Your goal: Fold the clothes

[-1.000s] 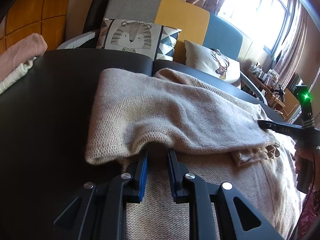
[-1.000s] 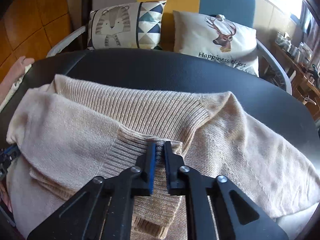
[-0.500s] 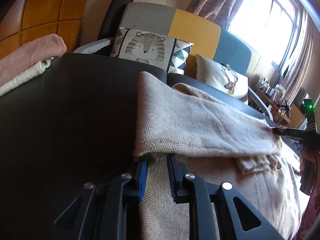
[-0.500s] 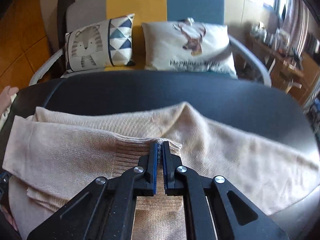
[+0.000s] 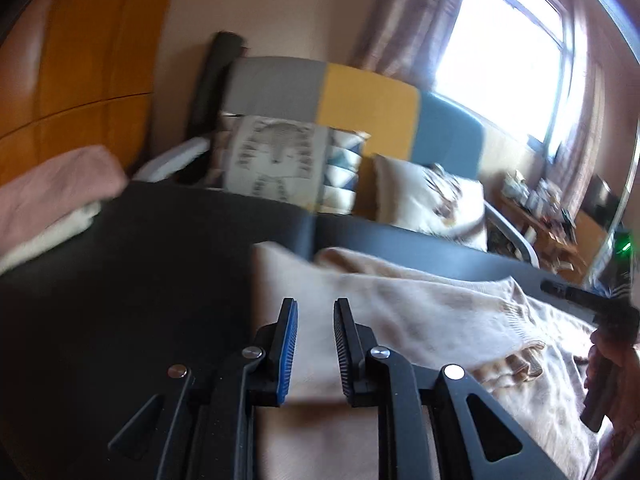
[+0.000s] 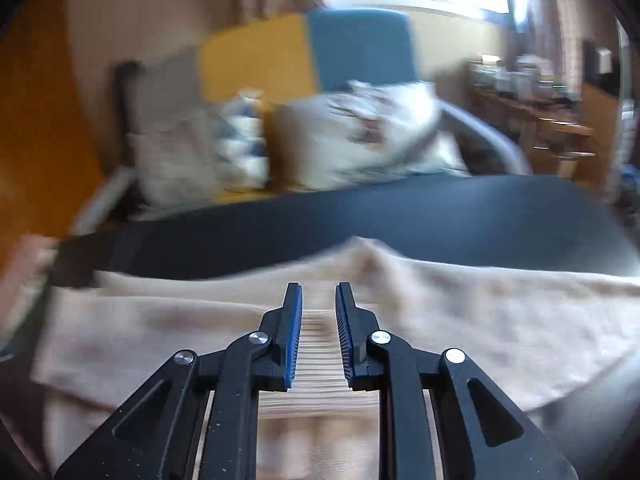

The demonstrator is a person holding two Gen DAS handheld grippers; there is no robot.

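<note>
At about nine o'clock in the left wrist view a folded pink garment is seen on a white one at the far left edge of the dark worktop. At six o'clock the left gripper is held just above the beige sweater, its jaws set a narrow gap apart with nothing pinched between them. The sweater is spread over the right half of the worktop, one layer folded across the body, with a ribbed cuff lying toward four o'clock. At three o'clock the right gripper is seen from the side, gripped by a hand. In the right wrist view the right gripper sits at six o'clock over the sweater's ribbed band; its jaws have just been opening and stand slightly apart, the knit lying beneath them and not clamped. Beyond the worktop, cushions are seen blurred against a sofa at twelve o'clock.
</note>
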